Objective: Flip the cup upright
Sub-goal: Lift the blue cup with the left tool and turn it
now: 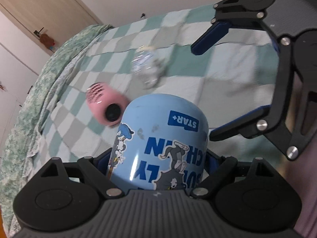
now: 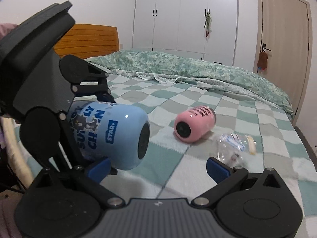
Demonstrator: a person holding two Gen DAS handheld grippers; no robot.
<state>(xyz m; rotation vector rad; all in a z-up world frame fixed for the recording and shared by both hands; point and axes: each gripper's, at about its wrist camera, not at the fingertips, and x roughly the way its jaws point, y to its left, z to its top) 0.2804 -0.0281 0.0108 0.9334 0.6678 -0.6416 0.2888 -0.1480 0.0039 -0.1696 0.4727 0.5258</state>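
- Left wrist view: the left gripper (image 1: pixel 158 164) pinches the blue cup (image 1: pixel 158 148) by its mouth end, base pointing forward over the checkered blanket (image 1: pixel 227 75). The right gripper (image 1: pixel 200 92) waits nearby with its 2 fingers spread, empty.
- Right wrist view: the blue cup (image 2: pixel 116 134) hangs off the bed, lying sideways, dark base toward the pink cup (image 2: pixel 193 124), which lies on its side beside a clear bottle (image 2: pixel 234 148).
- Judgement: pickup is done; turning the cup mouth-up and setting it down remain.

Black linkages, blue pads (image 2: pixel 217 169), silver screws
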